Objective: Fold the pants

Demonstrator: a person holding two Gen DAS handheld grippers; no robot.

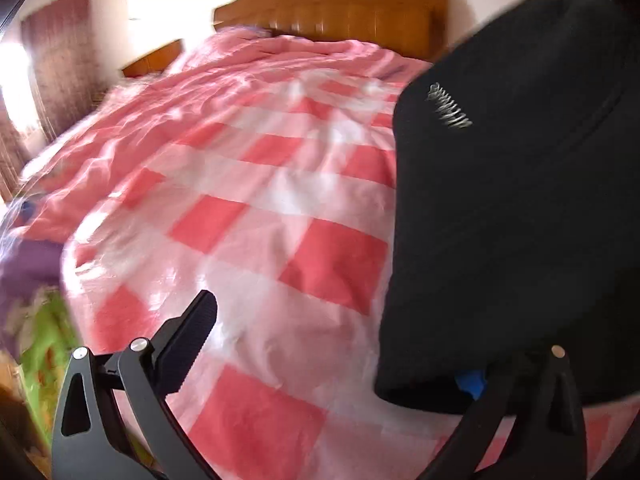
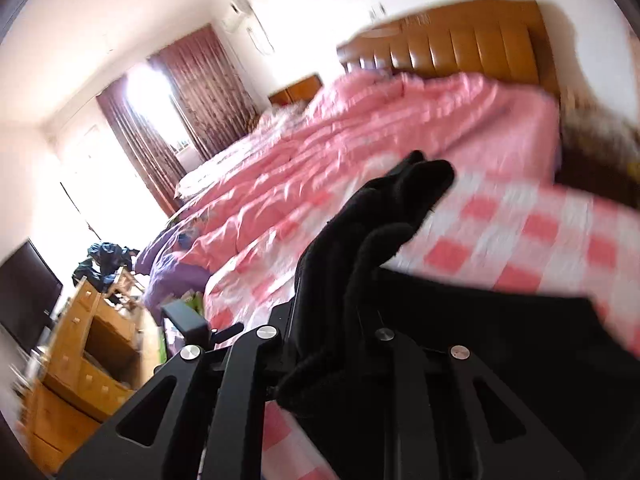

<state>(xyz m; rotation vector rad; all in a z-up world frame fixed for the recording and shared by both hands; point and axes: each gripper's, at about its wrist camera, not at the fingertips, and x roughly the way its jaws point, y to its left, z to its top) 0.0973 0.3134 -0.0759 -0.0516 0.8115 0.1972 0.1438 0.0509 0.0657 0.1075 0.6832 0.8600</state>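
The black pants, a soft matte knit with a small white logo, hang above the bed, draping over the right finger of the left gripper. The left fingers stand wide apart, with ribbed black pads. In the right view, the right gripper is clamped on a bunched fold of the pants, which rises between its fingers. The bed carries a pink-and-white checked cover; the wooden headboard stands behind.
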